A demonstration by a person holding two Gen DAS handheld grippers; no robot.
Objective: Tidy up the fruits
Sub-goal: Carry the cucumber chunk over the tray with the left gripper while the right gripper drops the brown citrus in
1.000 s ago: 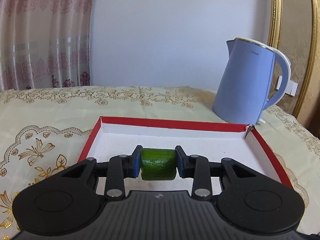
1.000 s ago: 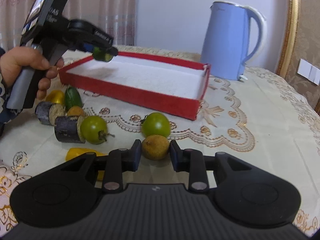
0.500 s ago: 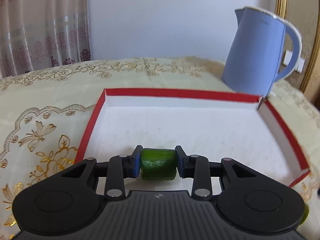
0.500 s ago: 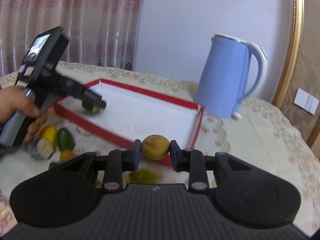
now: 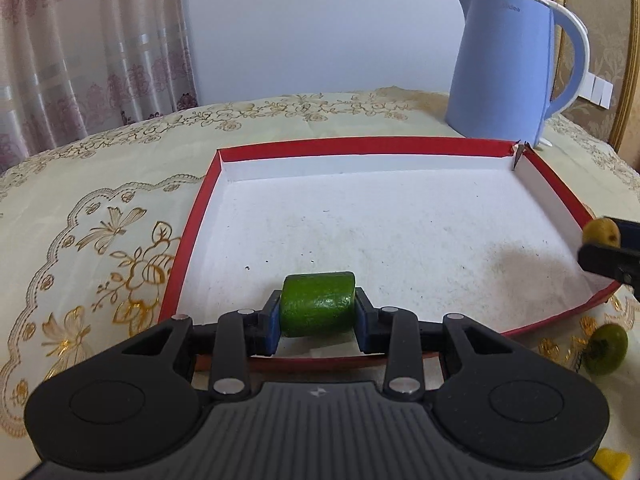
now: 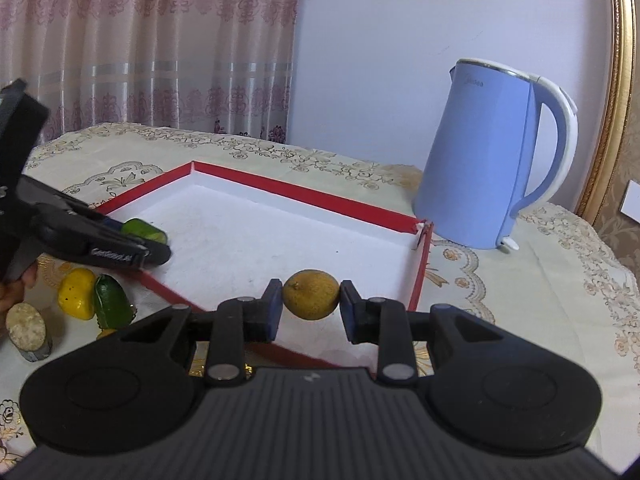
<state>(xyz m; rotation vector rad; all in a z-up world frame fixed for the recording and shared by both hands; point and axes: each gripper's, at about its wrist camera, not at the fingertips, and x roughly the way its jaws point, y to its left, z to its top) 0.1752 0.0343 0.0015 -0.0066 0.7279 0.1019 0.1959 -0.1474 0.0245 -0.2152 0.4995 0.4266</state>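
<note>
My left gripper (image 5: 317, 312) is shut on a green fruit piece (image 5: 318, 303), held low over the near left part of the red-rimmed white tray (image 5: 360, 147). In the right wrist view that same left gripper (image 6: 154, 242) shows at the left with the green piece (image 6: 143, 231) above the tray (image 6: 304, 196). My right gripper (image 6: 310, 304) is shut on a round brownish-yellow fruit (image 6: 311, 294), lifted above the tray's near right rim. Its tip and the brownish-yellow fruit (image 5: 601, 231) also appear at the right edge of the left wrist view.
A blue kettle (image 6: 490, 156) stands behind the tray's far right corner. Left of the tray lie a yellow fruit (image 6: 77, 293), a green fruit (image 6: 111, 307) and a cut dark piece (image 6: 27, 331). A round green fruit (image 5: 606, 347) lies before the tray's near right side.
The right gripper lifted the brownish-yellow fruit off the cloth and carried it up over the tray's near rim. The left gripper sank lower over the tray floor with the green piece.
</note>
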